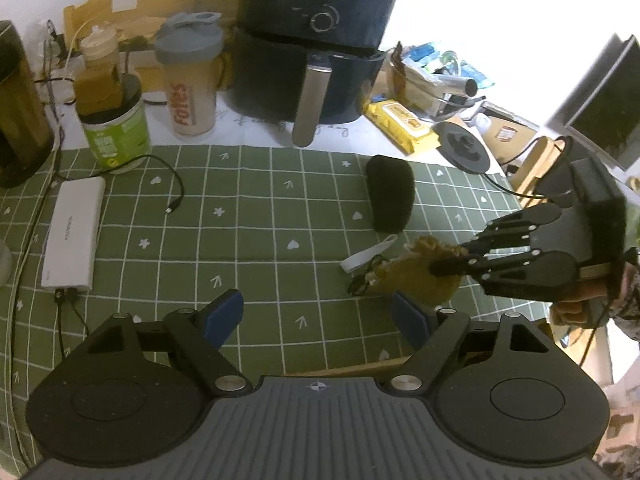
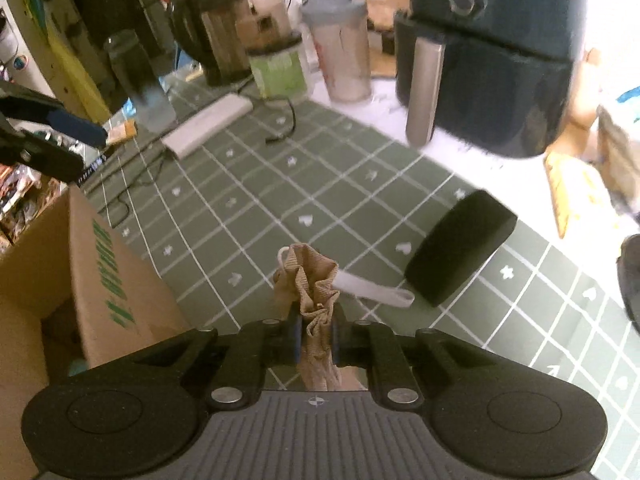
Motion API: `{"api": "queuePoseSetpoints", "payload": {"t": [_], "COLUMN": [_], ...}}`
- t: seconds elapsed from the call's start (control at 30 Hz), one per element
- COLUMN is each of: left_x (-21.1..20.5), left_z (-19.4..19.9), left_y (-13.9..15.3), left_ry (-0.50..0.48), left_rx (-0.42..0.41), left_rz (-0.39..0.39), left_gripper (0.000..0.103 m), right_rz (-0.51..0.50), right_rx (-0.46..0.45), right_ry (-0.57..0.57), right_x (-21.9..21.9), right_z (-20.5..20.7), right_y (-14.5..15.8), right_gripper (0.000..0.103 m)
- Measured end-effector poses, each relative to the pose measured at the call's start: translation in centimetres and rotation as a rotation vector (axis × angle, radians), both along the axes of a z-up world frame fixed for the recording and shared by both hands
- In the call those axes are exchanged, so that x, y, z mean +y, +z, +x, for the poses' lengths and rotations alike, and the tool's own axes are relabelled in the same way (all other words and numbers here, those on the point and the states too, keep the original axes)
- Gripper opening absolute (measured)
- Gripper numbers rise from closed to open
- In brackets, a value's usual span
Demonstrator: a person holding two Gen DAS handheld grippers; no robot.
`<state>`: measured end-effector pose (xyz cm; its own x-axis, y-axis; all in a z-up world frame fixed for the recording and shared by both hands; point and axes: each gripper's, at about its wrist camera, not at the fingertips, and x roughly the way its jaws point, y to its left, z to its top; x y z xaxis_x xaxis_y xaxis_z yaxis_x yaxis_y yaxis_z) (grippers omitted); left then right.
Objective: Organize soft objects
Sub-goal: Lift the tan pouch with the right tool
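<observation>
Tan cloth point(image 2: 316, 300) clamped in right gripper point(image 2: 316, 336) fingers; left gripper point(image 1: 320, 314) fingers apart, empty.

Tan pouch point(image 2: 316, 300) – crumpled woven cloth; air fryer point(image 1: 316, 40) – glossy plastic, brushed-metal handle.

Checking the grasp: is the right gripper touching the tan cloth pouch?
Touching. Right wrist view: right gripper pads pinch the bunched tan cloth pouch between them.

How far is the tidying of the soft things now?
Done: nothing clearly visible; what the cardboard box holds cannot be seen. In hand: the right claw is shut on the tan cloth pouch. Left: the black foam piece lies on the green mat; the left claw is open and empty.
</observation>
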<state>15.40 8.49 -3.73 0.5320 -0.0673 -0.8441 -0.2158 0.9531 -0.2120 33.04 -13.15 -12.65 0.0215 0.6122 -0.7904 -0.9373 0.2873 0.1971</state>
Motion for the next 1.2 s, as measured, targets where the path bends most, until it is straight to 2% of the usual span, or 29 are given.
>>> {"api": "queuePoseSetpoints", "payload": {"t": [0.2,0.43,0.9,1.0,1.2], "left_x": [-0.2,-0.6,-2.1,-2.5,-3.2], "left_z": [0.8,2.1,6.8,8.0,10.4], "left_y": [0.3,0.6,0.0,-0.6,-2.1], "left_ry": [-0.046,-0.131,-0.356,-0.405,-0.488], "left_rx": [-0.017,-0.029,0.011,0.024,0.06], "left_rz": [0.003,0.0,0.041,0.049,0.064], "left_gripper": [0.082,0.082,0.082,0.082,0.07], "right_rz": [0.059,0.071,-0.007,-0.017,-0.006], "right_rx": [-0.019,-0.08,-0.309,-0.295,-0.17], "right_ry": [-0.069,-0.134,-0.164,-0.207,-0.369], "right_x": [-1.5,-3.0,-5.1,-5.7,-7.7], "right_z": [-0.4,-1.5,-5.1,-5.1,-3.6], "right_y": [3.0,5.0,5.0,4.7,4.3], "right_gripper": [0.015,0.015,0.015,0.015,0.015]}}
